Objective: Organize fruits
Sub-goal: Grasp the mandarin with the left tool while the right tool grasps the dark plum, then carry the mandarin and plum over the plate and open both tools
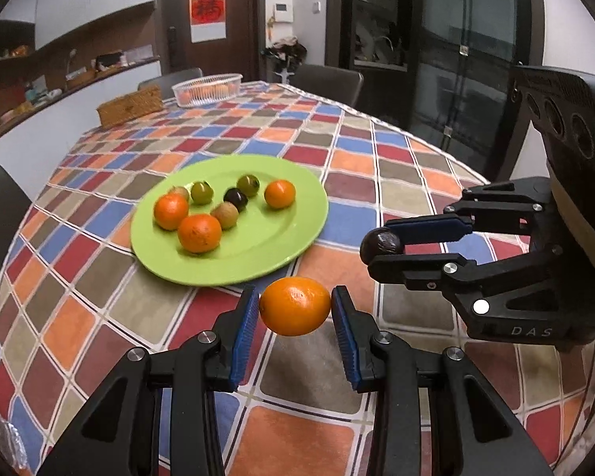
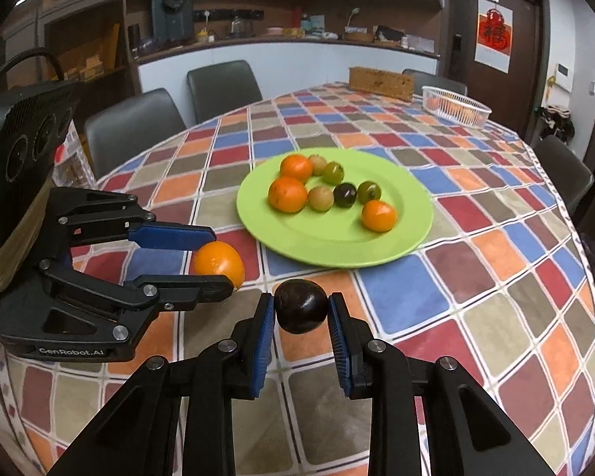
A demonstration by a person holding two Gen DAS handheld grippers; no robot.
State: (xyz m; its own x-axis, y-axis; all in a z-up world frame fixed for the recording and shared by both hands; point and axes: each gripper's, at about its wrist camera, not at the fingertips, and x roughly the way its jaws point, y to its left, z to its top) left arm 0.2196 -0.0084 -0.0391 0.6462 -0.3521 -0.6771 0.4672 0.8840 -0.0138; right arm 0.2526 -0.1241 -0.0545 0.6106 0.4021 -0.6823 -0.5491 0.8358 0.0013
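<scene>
My left gripper is shut on an orange and holds it above the table, just in front of a green plate. My right gripper is shut on a dark plum, also above the table near the plate's front edge. The plate carries three oranges, a dark plum and several small green and brownish fruits. Each gripper shows in the other's view: the right one with its plum, the left one with its orange.
A round table with a checked cloth holds a white basket of oranges and a wicker box at the far side. Dark chairs stand around the table.
</scene>
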